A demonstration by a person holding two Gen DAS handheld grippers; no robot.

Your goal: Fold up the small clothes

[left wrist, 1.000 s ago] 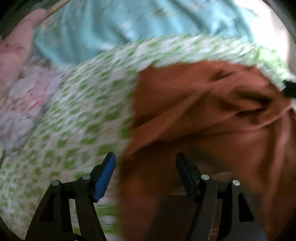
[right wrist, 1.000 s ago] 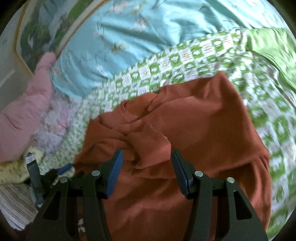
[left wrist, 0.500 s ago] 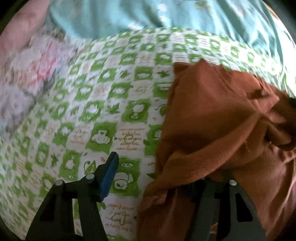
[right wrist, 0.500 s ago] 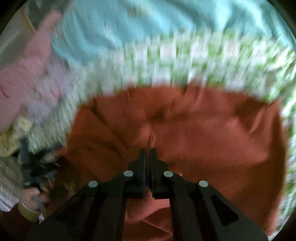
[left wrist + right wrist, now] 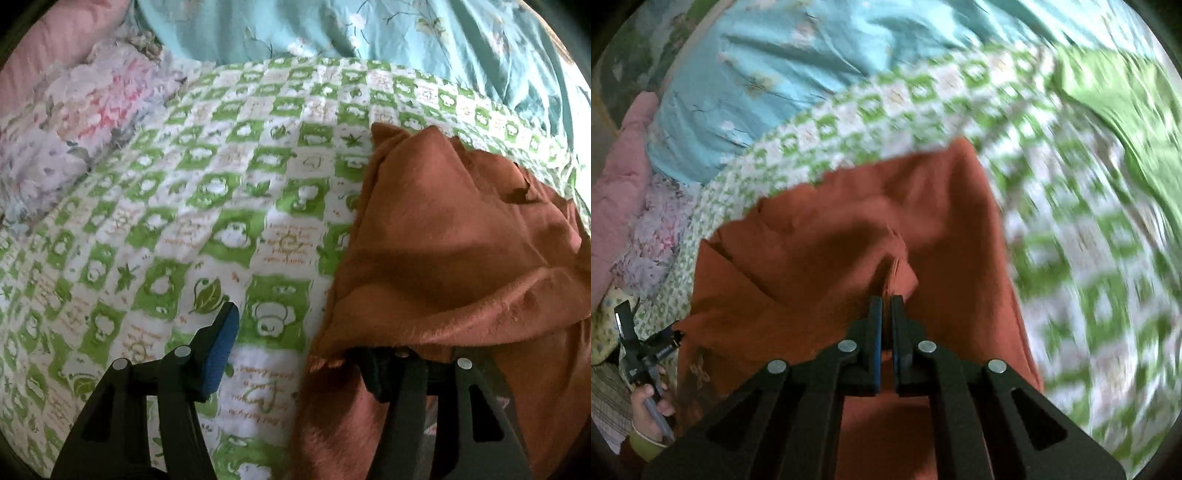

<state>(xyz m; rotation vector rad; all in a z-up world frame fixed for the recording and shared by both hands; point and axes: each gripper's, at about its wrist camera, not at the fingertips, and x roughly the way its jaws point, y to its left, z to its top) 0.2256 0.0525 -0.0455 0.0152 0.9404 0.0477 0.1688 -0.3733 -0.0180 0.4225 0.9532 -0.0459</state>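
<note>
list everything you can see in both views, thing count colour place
garment: 1, rust orange, crumpled on the checked quilt, draped over one finger of the left gripper
checked quilt: 1, green and white, under the garment
floral bedding: 1, light blue, behind the quilt
pink quilt: 1, pink, far left
floral fabric: 1, pale pink and lilac, left of the checked quilt
green cloth: 1, plain green, upper right
left gripper: 1, black with blue pads, jaws apart, at the garment's edge
right gripper: 1, black, jaws closed on a garment fold
hand: 1, holding the left gripper's handle
</note>
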